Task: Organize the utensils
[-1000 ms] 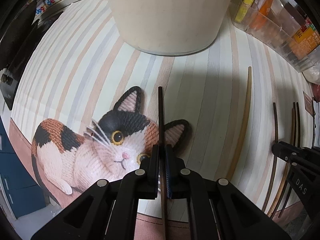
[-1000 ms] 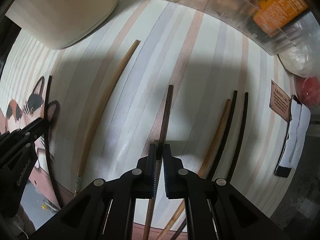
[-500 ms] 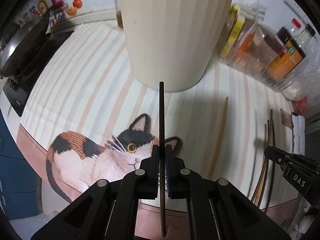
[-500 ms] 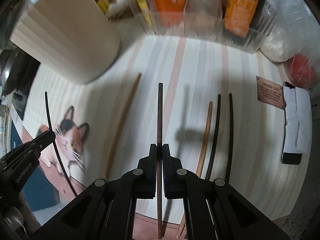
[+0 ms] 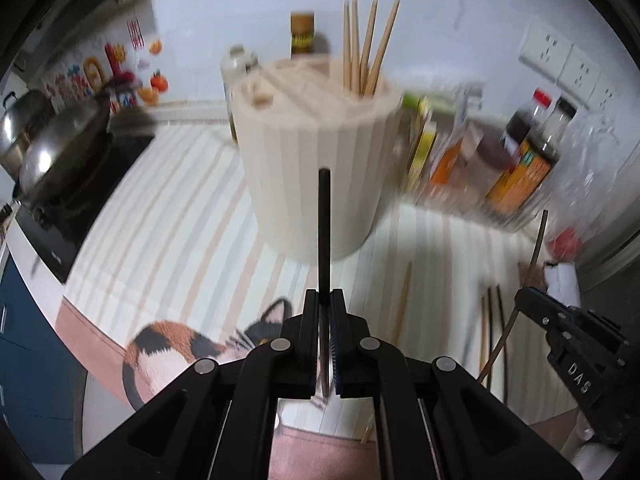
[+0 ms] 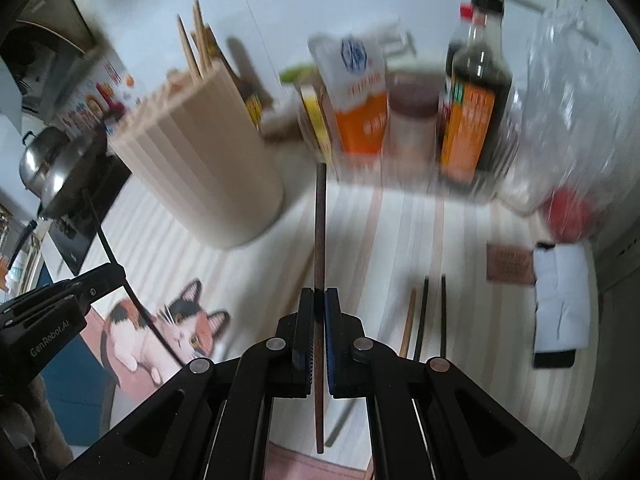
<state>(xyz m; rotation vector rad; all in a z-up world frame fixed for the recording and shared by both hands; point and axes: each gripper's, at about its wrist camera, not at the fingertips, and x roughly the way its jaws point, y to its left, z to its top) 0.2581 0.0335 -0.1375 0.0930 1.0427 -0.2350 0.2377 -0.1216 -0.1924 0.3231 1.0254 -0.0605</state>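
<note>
Left wrist view: the left gripper (image 5: 325,320) was clenched on a black chopstick (image 5: 324,224), which stood clear of the striped mat (image 5: 168,240) and pointed up toward the cream holder (image 5: 316,152). The holder stood near the mat's back edge, with pale chopsticks (image 5: 368,44) upright in one of its top slots. A light chopstick (image 5: 402,300) lay on the mat just right of the gripper, and three more sticks (image 5: 491,320) lay side by side nearer the mat's right edge. The right gripper (image 5: 524,300) entered from the right, a brown chopstick (image 5: 536,244) slanting up out of it. Bottles (image 5: 528,160) lined the worktop's back right, and a wok (image 5: 60,160) sat at the left end.

Right wrist view: the right gripper (image 6: 319,320) was clamped on the brown chopstick (image 6: 319,220), lifted off the mat (image 6: 400,240) and aimed at the gap between the holder (image 6: 200,168) and the bottles (image 6: 472,112). Three sticks (image 6: 426,312) rested on the mat to the right. A cat picture (image 6: 176,328) marked the mat's near left corner. The left gripper (image 6: 116,270) reached in from the left, gripping the black chopstick (image 6: 104,236). The backdrop was blurred.
</note>
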